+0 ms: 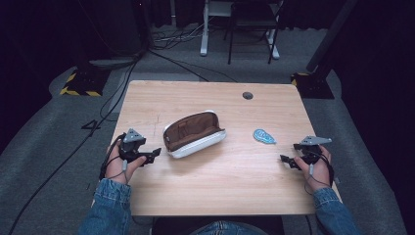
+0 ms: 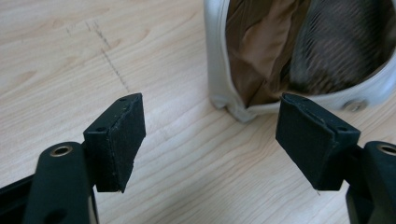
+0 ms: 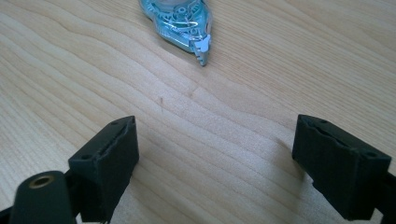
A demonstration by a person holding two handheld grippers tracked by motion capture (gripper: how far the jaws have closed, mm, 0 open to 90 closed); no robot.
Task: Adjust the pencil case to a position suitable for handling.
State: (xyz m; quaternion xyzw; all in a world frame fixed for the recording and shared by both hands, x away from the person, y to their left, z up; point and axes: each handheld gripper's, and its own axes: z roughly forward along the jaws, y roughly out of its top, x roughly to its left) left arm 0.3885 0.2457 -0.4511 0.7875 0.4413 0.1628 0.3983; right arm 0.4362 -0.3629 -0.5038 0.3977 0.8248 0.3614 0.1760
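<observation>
A white pouch (image 1: 194, 134) with a brown lining lies open on its side near the middle of the wooden table (image 1: 215, 176). Just left of it sits my left gripper (image 1: 155, 153), jaws apart with nothing between them; in the left gripper view the pouch's open mouth (image 2: 299, 51) lies just past the fingertips (image 2: 119, 135). A small blue correction-tape dispenser (image 1: 264, 136) lies to the right of the pouch. My right gripper (image 1: 285, 160) stands open near the right edge, pointing toward the dispenser (image 3: 182, 23), with bare wood between its pads (image 3: 109, 163).
A round cable hole (image 1: 247, 95) sits at the table's far edge. Beyond the table are grey floor mats, cables, a chair and a white desk leg (image 1: 204, 29). A faint pencil line (image 2: 109, 60) marks the wood left of the pouch.
</observation>
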